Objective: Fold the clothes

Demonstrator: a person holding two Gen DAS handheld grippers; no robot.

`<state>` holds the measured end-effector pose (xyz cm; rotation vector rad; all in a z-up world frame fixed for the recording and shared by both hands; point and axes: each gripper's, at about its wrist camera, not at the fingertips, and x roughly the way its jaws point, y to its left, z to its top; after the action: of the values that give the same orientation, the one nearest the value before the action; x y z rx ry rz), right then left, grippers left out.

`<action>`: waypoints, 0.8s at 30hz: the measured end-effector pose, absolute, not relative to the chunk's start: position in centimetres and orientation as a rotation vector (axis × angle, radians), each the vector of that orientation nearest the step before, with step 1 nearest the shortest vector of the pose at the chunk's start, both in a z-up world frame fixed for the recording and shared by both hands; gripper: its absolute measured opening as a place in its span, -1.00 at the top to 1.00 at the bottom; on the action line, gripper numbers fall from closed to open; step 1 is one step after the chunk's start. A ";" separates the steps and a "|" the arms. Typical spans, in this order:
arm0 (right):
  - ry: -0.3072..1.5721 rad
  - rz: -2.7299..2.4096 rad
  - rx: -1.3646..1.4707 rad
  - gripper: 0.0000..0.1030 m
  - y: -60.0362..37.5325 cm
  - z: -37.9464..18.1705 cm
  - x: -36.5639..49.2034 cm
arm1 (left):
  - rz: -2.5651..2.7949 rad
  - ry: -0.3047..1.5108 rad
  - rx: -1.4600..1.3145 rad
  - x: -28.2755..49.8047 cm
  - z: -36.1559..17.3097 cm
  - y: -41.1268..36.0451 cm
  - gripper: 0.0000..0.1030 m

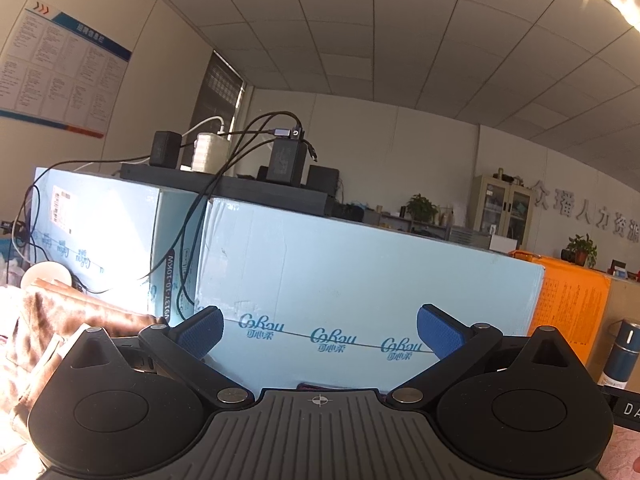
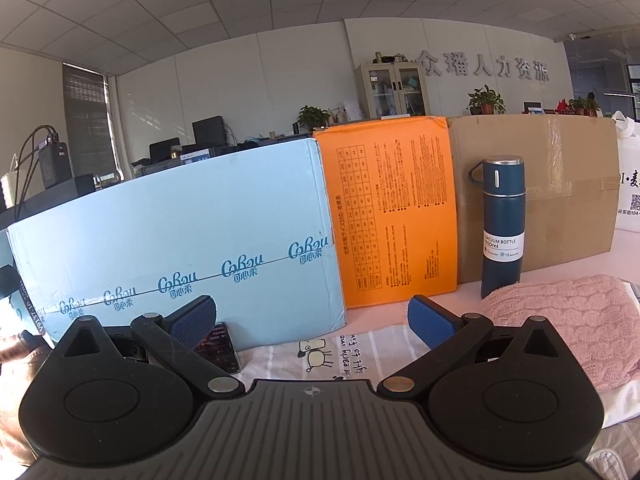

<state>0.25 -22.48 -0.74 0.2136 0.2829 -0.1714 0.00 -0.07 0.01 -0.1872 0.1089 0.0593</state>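
- Left hand-held gripper (image 1: 319,330): released, blue pads spread wide, nothing between them; aimed at light blue carton (image 1: 360,280).
- Right hand-held gripper (image 2: 312,320): released, blue pads spread wide, nothing between them; raised over striped garment (image 2: 360,344).
- Striped garment: flat on bench (image 2: 624,244), pale stripes with cartoon sheep print and lettering, just in front of light blue carton and orange carton (image 2: 392,212).
- Pink knitted garment (image 2: 560,320): bunched at right of right wrist view, beside and partly over striped garment, just in front of vacuum bottle (image 2: 502,226).
- Brown fuzzy garment (image 1: 60,320): heaped at left edge of left wrist view, in strong sunlight, near white cup (image 1: 46,276).
- Vacuum bottle: upright, dark blue, against brown cardboard carton (image 2: 560,192).
- Phone (image 2: 220,346): lying at foot of light blue carton, partly behind left finger of right hand-held gripper.
- Power adapters (image 1: 286,160) with black cables: on top of dark box above light blue carton.
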 end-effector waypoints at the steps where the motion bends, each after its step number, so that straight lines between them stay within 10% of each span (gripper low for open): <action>1: 0.284 -0.173 0.214 -1.00 -22.5 -0.7 0.3 | 0.059 0.109 -0.186 0.0 0.0 -0.2 -1.00; 24: 0.285 -0.156 0.224 -1.00 -22.4 -0.7 0.2 | 0.050 0.093 -0.180 -0.3 0.1 -0.8 -1.00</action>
<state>0.23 -22.41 -0.71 0.2236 0.2855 -0.1564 -0.28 -0.76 0.10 -0.1795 0.0930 0.0503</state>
